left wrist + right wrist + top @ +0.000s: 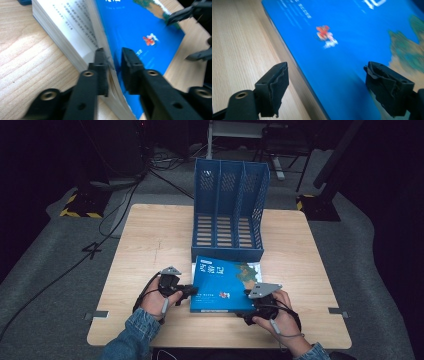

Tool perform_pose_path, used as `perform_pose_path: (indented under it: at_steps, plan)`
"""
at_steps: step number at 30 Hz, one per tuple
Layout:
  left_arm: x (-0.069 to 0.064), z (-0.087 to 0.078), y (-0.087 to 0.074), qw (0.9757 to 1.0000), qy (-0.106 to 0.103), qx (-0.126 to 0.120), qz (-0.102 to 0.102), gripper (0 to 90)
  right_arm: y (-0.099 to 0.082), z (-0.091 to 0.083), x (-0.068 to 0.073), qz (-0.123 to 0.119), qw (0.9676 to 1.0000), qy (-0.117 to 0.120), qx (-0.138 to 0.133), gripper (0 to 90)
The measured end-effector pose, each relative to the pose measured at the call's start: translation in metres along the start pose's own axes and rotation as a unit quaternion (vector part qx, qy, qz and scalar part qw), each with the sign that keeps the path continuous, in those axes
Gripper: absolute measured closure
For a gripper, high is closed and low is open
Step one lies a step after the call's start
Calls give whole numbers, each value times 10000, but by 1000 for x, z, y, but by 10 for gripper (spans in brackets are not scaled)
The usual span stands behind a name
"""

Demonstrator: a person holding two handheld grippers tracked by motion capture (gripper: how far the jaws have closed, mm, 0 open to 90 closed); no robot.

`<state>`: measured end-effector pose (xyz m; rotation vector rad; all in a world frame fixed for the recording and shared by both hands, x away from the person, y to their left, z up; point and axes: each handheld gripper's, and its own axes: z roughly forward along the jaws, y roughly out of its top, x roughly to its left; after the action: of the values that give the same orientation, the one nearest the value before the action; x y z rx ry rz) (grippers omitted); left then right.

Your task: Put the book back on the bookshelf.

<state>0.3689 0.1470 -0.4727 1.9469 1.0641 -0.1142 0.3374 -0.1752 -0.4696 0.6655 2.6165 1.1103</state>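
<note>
Jaws of the left gripper (111,72) are pinching the blue book's (220,285) cover, peeling it up off the pages. Right gripper (325,85) is hovering wide open, empty, over the book's near edge, seemingly readying to help. Book is lying on the bench (150,235) before a blue file rack (229,210).

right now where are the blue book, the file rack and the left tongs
blue book (220,282), high view, middle of its cover
file rack (227,252), high view, its low front wall
left tongs (113,67), left gripper view, midway between the tips at the cover's edge

A blue three-slot file rack (229,210) stands upright on the wooden table (145,240), over grey carpet (45,270).
</note>
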Motion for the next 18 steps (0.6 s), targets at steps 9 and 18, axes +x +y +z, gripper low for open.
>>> perform_pose_path:
  at_steps: [9, 18]
  plan:
    - [-7, -7, 7, 9999, -148, 49, -6, 853, 17, 23, 15, -357, 9993, 96, -34, 160]
    - [-20, -14, 22, 9994, -331, 61, 80, 855, 33, 33, 27, -785, 9968, -1, -156, 152]
